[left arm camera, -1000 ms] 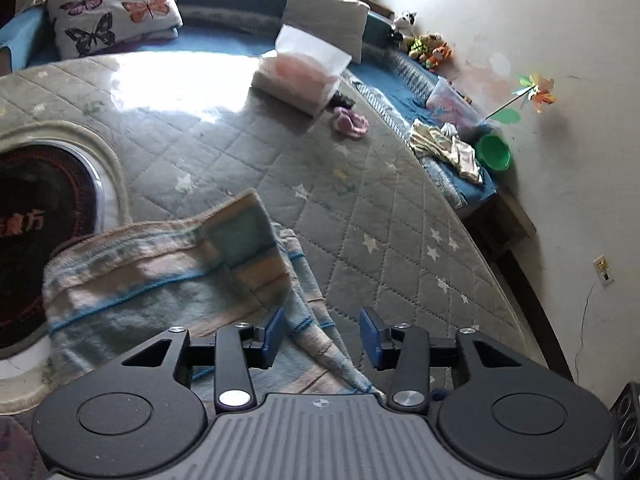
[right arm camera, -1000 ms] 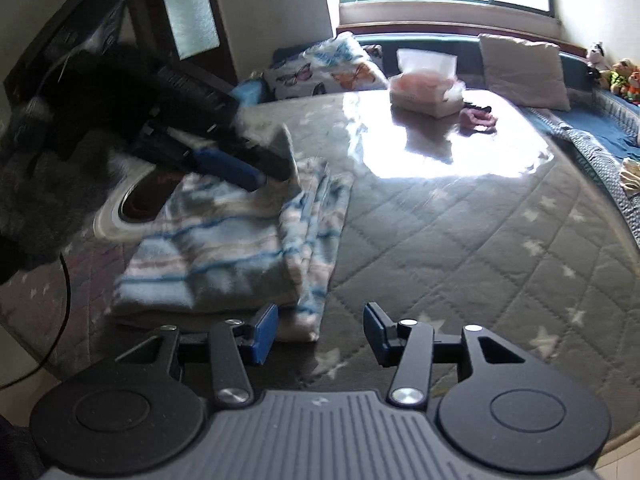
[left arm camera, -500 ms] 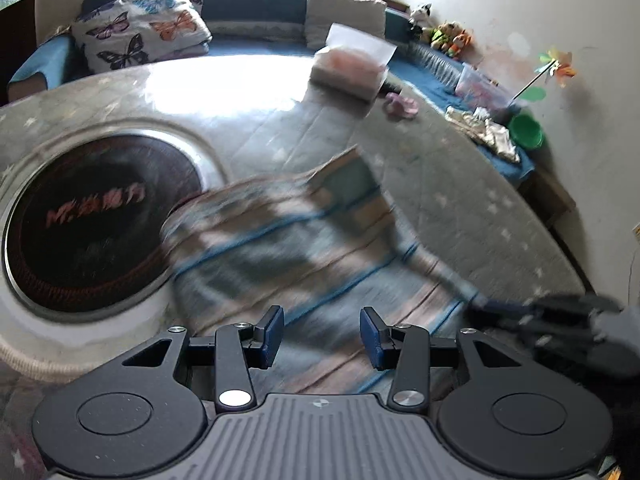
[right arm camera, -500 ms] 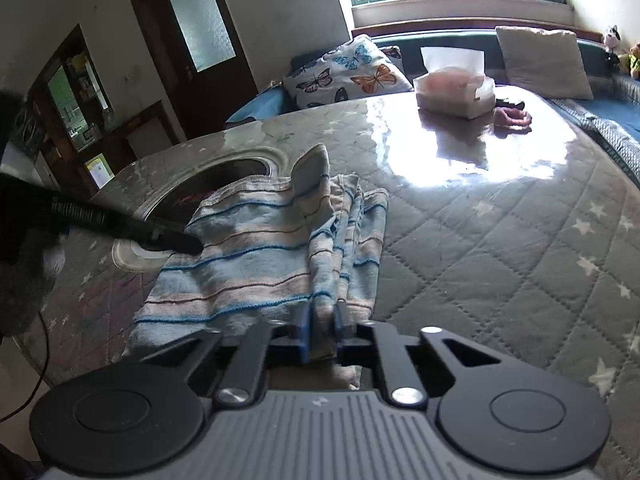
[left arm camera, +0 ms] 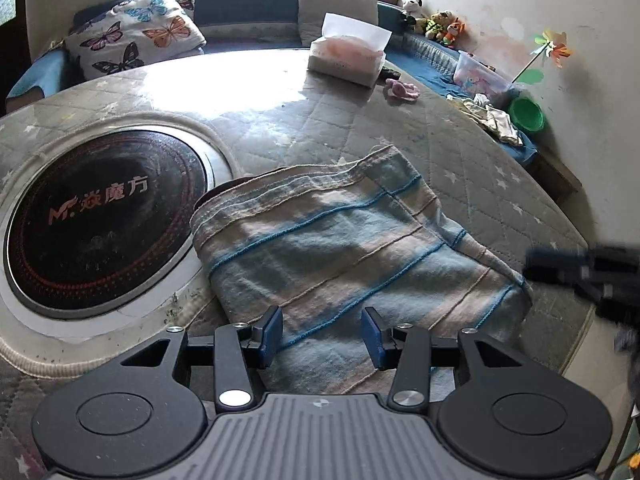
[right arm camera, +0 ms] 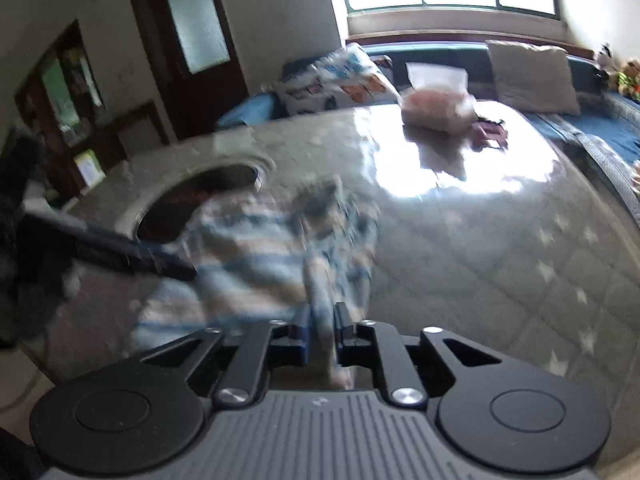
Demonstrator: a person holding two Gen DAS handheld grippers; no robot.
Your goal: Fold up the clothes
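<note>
Your right gripper (right arm camera: 320, 330), open a second ago, has now clenched its jaws on the near edge of the striped garment (left arm camera: 344, 248) lying folded just beside the round cooktop (left arm camera: 96, 224) on the table, while your left gripper (left arm camera: 322, 330) hangs over it with jaws released, so another fold looks next.

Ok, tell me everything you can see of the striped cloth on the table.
The striped cloth is a soft, towel-like fabric in pale blue and pinkish-beige bands with thin blue lines. It lies folded in layers on the quilted table cover, one corner overlapping the rim of the round black inset. The right gripper is shut on its near edge; the left gripper hovers open over it.
</note>
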